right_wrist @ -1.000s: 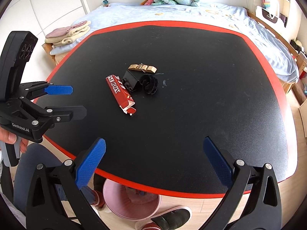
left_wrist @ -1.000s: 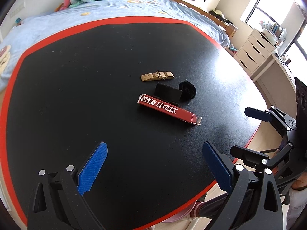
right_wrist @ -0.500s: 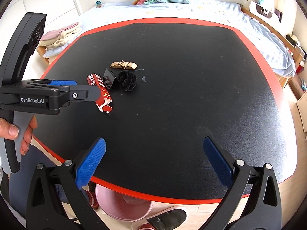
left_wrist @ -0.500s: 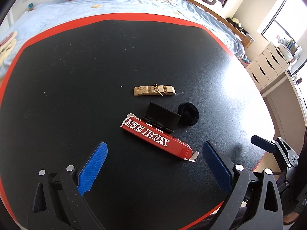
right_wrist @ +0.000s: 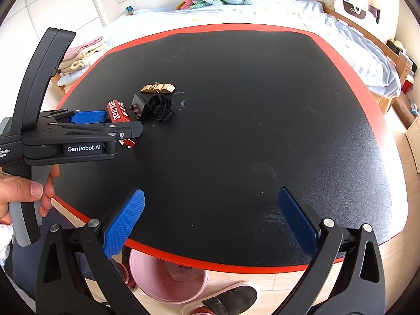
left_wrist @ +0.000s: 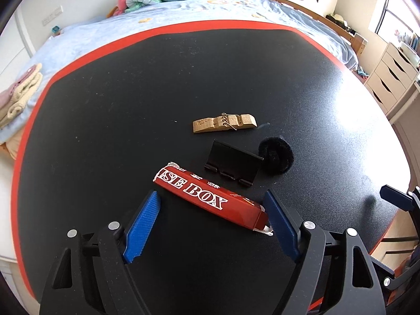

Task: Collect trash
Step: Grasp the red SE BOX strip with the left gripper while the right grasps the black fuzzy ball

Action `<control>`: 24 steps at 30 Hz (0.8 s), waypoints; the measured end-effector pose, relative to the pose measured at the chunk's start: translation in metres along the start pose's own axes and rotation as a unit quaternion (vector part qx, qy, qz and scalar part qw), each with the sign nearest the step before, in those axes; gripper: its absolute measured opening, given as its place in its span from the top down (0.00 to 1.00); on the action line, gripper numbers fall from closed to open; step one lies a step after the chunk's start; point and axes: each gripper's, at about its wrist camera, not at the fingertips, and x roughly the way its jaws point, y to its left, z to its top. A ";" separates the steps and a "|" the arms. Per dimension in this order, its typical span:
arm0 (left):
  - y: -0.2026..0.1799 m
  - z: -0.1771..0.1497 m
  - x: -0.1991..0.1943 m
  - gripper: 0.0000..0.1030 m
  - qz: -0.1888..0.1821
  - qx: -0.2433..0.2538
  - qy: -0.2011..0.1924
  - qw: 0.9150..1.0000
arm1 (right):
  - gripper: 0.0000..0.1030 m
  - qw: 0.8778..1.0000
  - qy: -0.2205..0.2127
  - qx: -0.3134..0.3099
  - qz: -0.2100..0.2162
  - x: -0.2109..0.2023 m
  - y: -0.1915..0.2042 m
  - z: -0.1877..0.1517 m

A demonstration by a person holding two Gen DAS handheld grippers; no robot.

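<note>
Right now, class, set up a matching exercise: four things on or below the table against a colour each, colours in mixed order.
Things:
1. box
2. clothespin
3. bin
4. clip

Colours:
A. pink
B. black
C. red
D. tan wood

Pairs: 1-C, 2-D, 3-A, 4-B

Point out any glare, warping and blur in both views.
Left wrist view: window glare whitens the table's right side; fisheye bows the red rim; the red box lettering is sharp. Right wrist view: even light with faint sheen on the table; the edges curve, and the pink bin looks slightly soft.
</note>
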 end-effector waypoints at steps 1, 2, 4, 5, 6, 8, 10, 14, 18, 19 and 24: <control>0.002 -0.001 -0.001 0.31 -0.001 0.001 -0.001 1.000 | 0.03 1.000 -0.001 0.000 0.000 0.000 0.001 0.000; 0.004 -0.001 -0.003 0.33 -0.003 0.002 -0.002 1.000 | 0.03 1.000 -0.001 0.000 0.001 0.000 0.001 0.001; 0.010 -0.003 -0.005 0.40 -0.009 0.002 -0.003 1.000 | 0.03 1.000 -0.002 -0.002 0.003 0.001 0.004 0.002; 0.015 -0.005 -0.007 0.42 -0.013 0.002 -0.004 1.000 | 0.03 1.000 -0.003 -0.004 0.004 0.001 0.005 0.003; 0.018 -0.006 -0.009 0.45 -0.018 0.002 -0.005 1.000 | 0.03 1.000 -0.003 -0.005 0.005 0.003 0.007 0.004; 0.023 -0.006 -0.010 0.49 -0.027 0.002 -0.005 1.000 | 0.03 1.000 -0.004 -0.008 0.007 0.005 0.010 0.007; 0.028 -0.008 -0.012 0.54 -0.035 0.003 -0.006 0.999 | 0.03 1.000 -0.004 -0.010 0.008 0.008 0.013 0.011; 0.036 -0.010 -0.014 0.63 -0.044 0.001 -0.007 0.999 | 0.03 1.000 -0.006 -0.018 0.011 0.015 0.021 0.020; 0.044 -0.013 -0.015 0.85 -0.055 0.004 -0.006 0.998 | 0.03 1.000 -0.007 -0.026 0.014 0.024 0.027 0.031; 0.043 -0.012 -0.015 0.85 -0.059 0.006 -0.006 0.998 | 0.03 0.999 -0.007 -0.029 0.015 0.026 0.029 0.034; 0.047 -0.014 -0.015 0.85 -0.068 0.017 -0.012 0.997 | 0.03 0.999 -0.011 -0.042 0.015 0.037 0.037 0.046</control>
